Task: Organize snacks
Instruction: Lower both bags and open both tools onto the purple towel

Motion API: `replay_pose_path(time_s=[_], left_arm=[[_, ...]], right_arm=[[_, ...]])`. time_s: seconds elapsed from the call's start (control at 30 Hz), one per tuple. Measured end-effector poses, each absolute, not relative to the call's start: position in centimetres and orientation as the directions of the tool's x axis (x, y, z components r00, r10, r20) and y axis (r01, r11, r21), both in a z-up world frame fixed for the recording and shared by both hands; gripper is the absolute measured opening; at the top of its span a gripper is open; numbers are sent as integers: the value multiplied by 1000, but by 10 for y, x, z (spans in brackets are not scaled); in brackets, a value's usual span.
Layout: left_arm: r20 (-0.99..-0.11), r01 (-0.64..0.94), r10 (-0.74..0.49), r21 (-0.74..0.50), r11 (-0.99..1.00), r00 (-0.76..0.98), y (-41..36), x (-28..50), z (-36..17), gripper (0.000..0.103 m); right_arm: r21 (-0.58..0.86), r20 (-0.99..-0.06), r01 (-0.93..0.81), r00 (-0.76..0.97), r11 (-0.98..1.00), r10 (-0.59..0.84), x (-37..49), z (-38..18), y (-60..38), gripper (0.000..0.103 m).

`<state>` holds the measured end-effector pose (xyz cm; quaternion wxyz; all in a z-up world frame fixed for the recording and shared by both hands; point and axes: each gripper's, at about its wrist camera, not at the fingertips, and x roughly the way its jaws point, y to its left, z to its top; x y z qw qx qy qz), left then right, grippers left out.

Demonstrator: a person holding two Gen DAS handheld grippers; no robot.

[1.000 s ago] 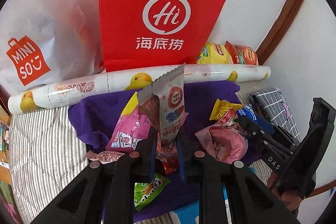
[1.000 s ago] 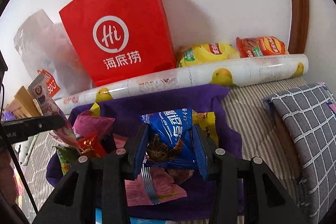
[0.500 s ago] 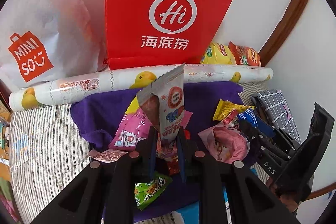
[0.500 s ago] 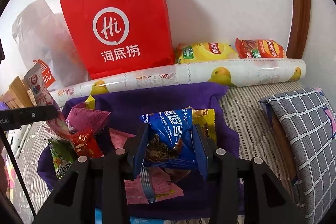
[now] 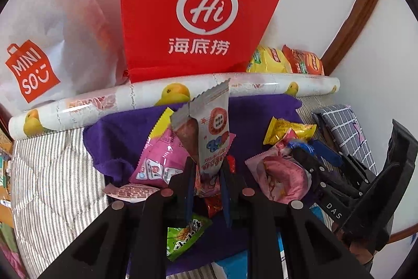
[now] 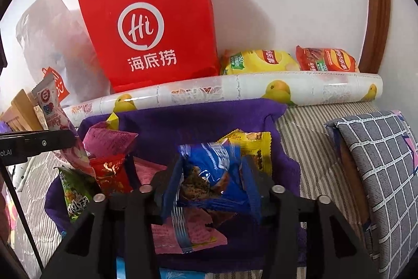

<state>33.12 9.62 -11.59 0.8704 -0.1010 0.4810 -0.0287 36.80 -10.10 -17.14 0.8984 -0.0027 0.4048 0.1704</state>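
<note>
The left gripper (image 5: 207,182) is shut on a light, crinkly grey packet (image 5: 209,127), low down. The right gripper (image 6: 211,184) jaws are opening around a slippery blue packet (image 6: 214,169); I think its sealed edge gives a better hold.

You see the snacks heaped on a purple cloth (image 6: 203,119). A grey-and-pink packet (image 5: 209,132) stands upright, its lower end pinched. A blue cookie packet (image 6: 216,174) sits tilted, crumpled, over a flat pink wrapper (image 6: 193,234). Beside it lies a yellow candy (image 6: 250,145). To the left you find a red wrapper (image 6: 112,174), a green packet (image 6: 75,198) and a pink pouch (image 5: 159,161).
</note>
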Motion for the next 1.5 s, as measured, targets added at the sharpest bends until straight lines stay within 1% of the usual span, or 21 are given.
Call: replay_pose_path(time_s=[0.1, 0.2, 0.33, 0.73, 1.27, 1.33, 1.4, 1.5], left_arm=[[-845, -46, -149, -200, 979, 513, 93, 334, -122, 17], [-852, -42, -147, -193, 980, 502, 90, 334, -125, 17], [-858, -37, -143, -185, 982, 492, 87, 335, -128, 17], [-876, -48, -156, -199, 979, 456, 90, 339, -138, 17], [-880, -51, -209, -254, 966, 428, 96, 343, -146, 18], [-880, -47, -216, -259, 965, 423, 94, 344, -147, 21], [-884, -42, -222, -261, 964, 410, 92, 346, -150, 35], [-890, -29, -205, -237, 971, 407, 87, 347, -150, 43]], right_arm=[[119, -731, -316, 614, 941, 299, 367, -171, -98, 50], [113, -721, -321, 625, 940, 300, 365, -169, -99, 57], [111, -711, -321, 636, 941, 301, 363, -166, -99, 60], [88, -699, -325, 653, 941, 291, 359, -163, -98, 61], [114, -689, -329, 654, 938, 313, 359, -158, -100, 61], [115, -687, -328, 655, 938, 314, 358, -158, -100, 61], [115, -686, -328, 656, 938, 314, 357, -157, -100, 61], [120, -683, -327, 658, 937, 317, 356, -155, -100, 61]])
